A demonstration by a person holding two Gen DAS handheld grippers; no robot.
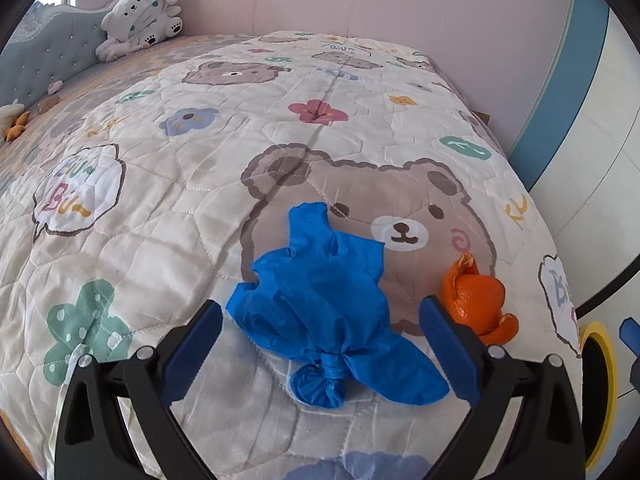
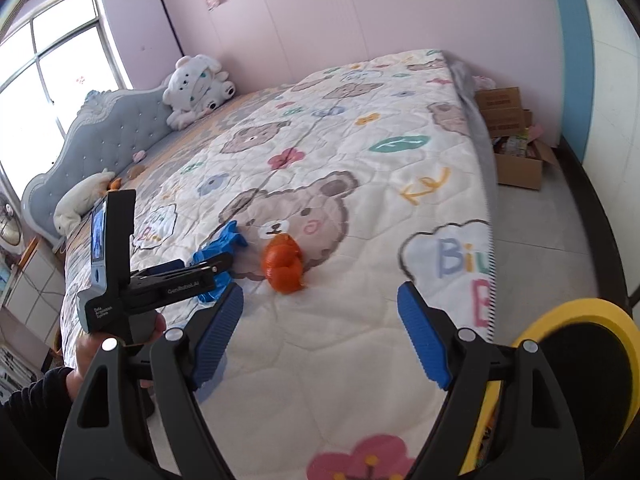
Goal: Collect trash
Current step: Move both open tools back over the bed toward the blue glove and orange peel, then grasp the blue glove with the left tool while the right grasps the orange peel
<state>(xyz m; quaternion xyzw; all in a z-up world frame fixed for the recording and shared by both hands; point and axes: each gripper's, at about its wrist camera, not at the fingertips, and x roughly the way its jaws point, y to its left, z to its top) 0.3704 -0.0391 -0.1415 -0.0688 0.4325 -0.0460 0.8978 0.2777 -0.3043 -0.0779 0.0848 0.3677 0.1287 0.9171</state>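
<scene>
Pink walls closed off the far side of a bedroom whose bed wore a quilted bedspread [image 1: 168, 220] printed with bears, flowers and speech bubbles. At the far left a white plush toy [image 1: 140, 16] leaned against the grey tufted headboard [image 2: 116, 132]. Nearer, in the left wrist view, the left gripper [image 1: 320, 340] hung over a knotted blue glove [image 1: 320, 300] lying on the printed bear's face; its jaws stood wide, one blue pad on either side of the glove and neither pressing it. Just to the right of the glove sat a piece of orange peel [image 1: 476, 300], touching the bedspread and apart from the glove. Seen from the right wrist, the right gripper [image 2: 320, 320] was also spread open with nothing between its pads, the peel lying beyond it. At the near right edge a yellow-rimmed bin [image 2: 580, 320] showed beside the bed. Cardboard boxes [image 2: 512, 136] stood on the floor at the far right.
</scene>
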